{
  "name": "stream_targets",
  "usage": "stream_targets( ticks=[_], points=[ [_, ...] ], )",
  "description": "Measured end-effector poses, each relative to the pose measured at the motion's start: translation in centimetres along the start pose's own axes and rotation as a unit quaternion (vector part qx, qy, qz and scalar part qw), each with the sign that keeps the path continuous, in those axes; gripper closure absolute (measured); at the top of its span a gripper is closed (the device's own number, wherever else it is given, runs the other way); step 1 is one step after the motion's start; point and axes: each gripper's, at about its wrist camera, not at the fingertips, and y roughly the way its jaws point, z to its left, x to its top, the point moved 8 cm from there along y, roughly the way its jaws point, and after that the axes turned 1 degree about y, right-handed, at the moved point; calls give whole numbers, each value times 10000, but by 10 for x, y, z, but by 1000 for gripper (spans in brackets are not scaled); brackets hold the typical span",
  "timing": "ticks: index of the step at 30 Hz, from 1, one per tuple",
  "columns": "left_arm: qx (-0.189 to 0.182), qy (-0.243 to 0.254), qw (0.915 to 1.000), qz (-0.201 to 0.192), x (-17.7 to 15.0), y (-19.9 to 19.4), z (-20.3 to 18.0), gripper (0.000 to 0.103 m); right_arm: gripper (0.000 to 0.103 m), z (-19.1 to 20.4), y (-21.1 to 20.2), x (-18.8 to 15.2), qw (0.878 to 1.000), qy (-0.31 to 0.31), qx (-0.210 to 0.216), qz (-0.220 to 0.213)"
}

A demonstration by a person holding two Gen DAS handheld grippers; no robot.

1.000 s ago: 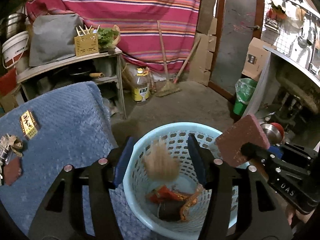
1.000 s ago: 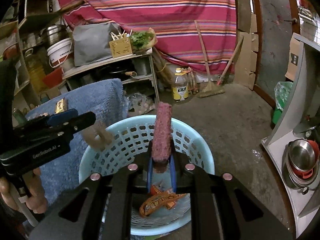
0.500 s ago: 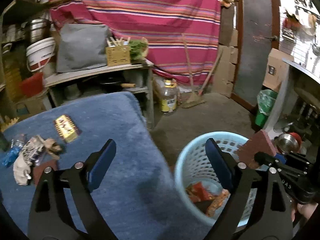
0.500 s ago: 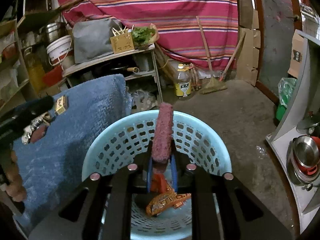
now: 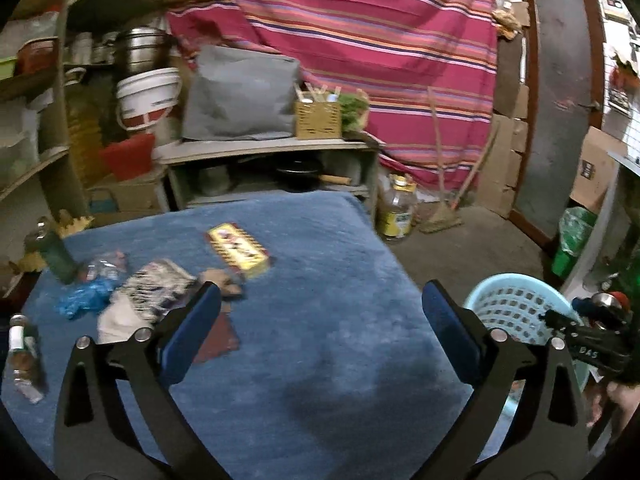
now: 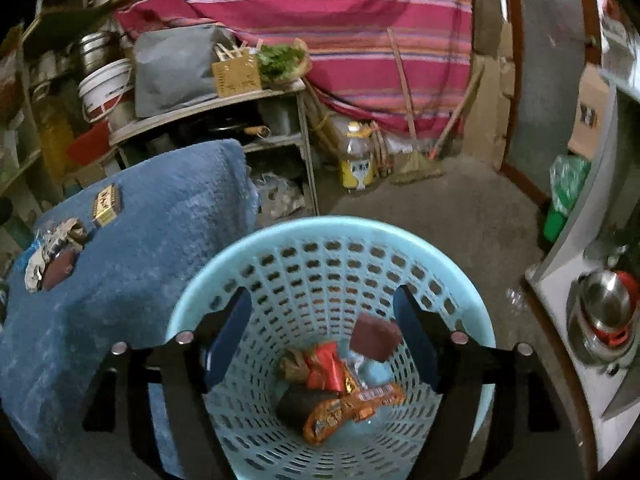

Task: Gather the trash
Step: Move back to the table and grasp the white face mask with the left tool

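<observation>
My left gripper (image 5: 320, 320) hangs over the blue-clothed table (image 5: 320, 380), its jaws opening wide with nothing between them. Ahead of it lie a yellow box (image 5: 238, 250), a printed wrapper (image 5: 156, 288), crumpled blue plastic (image 5: 86, 300) and a maroon pad (image 5: 218, 338). My right gripper (image 6: 322, 332) is above the light-blue basket (image 6: 328, 228), jaws opening. A maroon sponge pad (image 6: 376, 336) is loose below them, dropping inside the basket. Orange and red wrappers (image 6: 344, 400) lie on the basket's bottom. In the left wrist view the basket (image 5: 516, 308) stands right of the table.
Small bottles (image 5: 24, 356) and a green bottle (image 5: 56, 256) stand at the table's left edge. Behind are a shelf (image 5: 264, 148) with a grey bag and a white bucket (image 5: 148, 96). An oil bottle (image 6: 356, 160), a broom, a green bin (image 6: 564, 200) and steel pots (image 6: 604, 312) surround the floor.
My left gripper swung left from over the basket to over the table and opened wide. My right gripper opened and let go of the maroon sponge pad, which fell into the basket.
</observation>
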Motion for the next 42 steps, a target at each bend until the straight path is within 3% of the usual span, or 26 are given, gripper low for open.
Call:
stream_targets(
  ticks=[3,11,23,30,37,42],
  points=[
    [172,-46,9998,-71,2,-9,24,6,22,28,-12,10,9996,-160,87,-194],
    [531,-267,9981,-157,-4,-32,97,6,19,125,-36,27,9948,-679,531,-540],
    [1000,-709,9924,99,-42,-27,196,6,10,240,-20,8,9879,-1089,1043,-371],
    [1228,-968,9869,387,-71,-9,243,6,10,280,7,-7,9868,-1140,1135,-179],
    [1318,-991,9841,654,-91,18,265,6,10,296,31,-14,9856,-1327,1044,-69],
    [1097,-1093,9842,859,-101,38,269,6,10,295,49,-15,9883,-1222,906,91]
  ],
)
